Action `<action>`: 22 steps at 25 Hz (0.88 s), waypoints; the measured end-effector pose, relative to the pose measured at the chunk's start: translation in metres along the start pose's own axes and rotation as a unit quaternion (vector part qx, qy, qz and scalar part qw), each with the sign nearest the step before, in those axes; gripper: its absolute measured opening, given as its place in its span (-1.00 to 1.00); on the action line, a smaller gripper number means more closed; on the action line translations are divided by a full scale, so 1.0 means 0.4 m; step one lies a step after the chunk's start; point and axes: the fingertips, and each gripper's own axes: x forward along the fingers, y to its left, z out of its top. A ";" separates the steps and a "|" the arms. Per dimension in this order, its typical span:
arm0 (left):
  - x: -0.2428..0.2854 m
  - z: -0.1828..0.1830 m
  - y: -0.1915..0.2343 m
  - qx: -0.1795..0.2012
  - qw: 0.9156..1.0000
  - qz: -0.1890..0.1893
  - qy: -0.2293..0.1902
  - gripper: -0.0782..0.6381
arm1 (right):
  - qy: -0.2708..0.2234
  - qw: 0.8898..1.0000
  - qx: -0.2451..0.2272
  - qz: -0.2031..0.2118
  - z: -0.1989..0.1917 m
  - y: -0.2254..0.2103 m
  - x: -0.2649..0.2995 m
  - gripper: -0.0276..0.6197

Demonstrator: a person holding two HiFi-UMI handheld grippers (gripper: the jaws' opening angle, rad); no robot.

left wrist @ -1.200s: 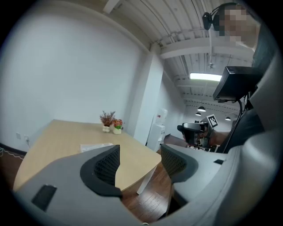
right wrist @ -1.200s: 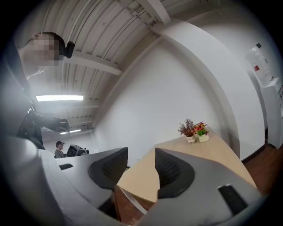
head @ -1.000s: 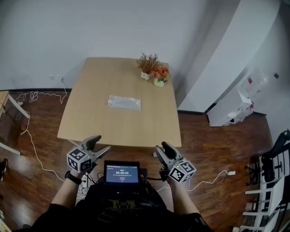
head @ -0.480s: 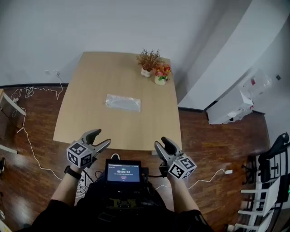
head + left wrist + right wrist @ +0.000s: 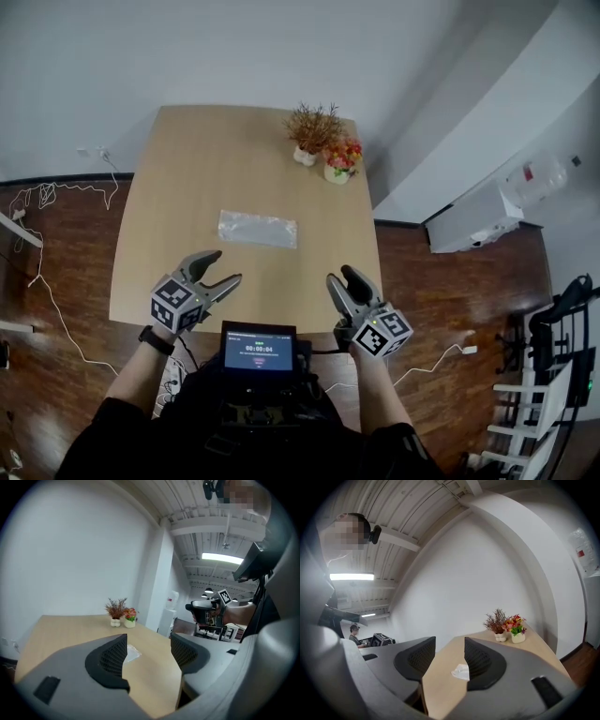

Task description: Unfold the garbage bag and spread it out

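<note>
Folded garbage bag (image 5: 258, 228) lies flat at table (image 5: 178, 178) centre. Two flower pots (image 5: 323, 155) at table's far right corner. Left gripper (image 5: 225, 266), right gripper (image 5: 341, 277) over table's near edge, jaws apart, empty.

The left gripper (image 5: 223, 266) and right gripper (image 5: 341, 277) are grey, with curved jaws lined by dark meshed pads (image 5: 115, 656), and each bears a white cube (image 5: 176, 303) printed with black square markers. The person wears a black short-sleeved top (image 5: 103, 436), a black wristband (image 5: 156, 339) on the left wrist and a small lit screen (image 5: 258, 349) at the chest.
</note>
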 end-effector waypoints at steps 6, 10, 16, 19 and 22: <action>0.049 0.040 0.111 0.013 1.000 -0.025 0.007 0.03 | -0.021 0.999 -0.009 -0.023 0.066 -0.029 0.117 -0.25; 0.071 0.040 0.160 0.012 0.999 -0.032 0.013 0.02 | -0.024 0.999 -0.011 -0.031 0.080 -0.035 0.158 -0.25; 0.160 -0.014 0.206 0.008 0.998 -0.033 0.048 -0.04 | -0.011 0.999 -0.002 -0.030 0.051 -0.057 0.213 -0.26; 0.219 -0.045 0.205 0.014 0.997 -0.037 0.069 -0.05 | 0.001 1.000 0.001 -0.024 0.026 -0.072 0.232 -0.26; 0.289 -0.077 0.214 0.022 0.995 -0.039 0.088 -0.09 | 0.012 1.000 0.010 -0.023 0.001 -0.102 0.252 -0.26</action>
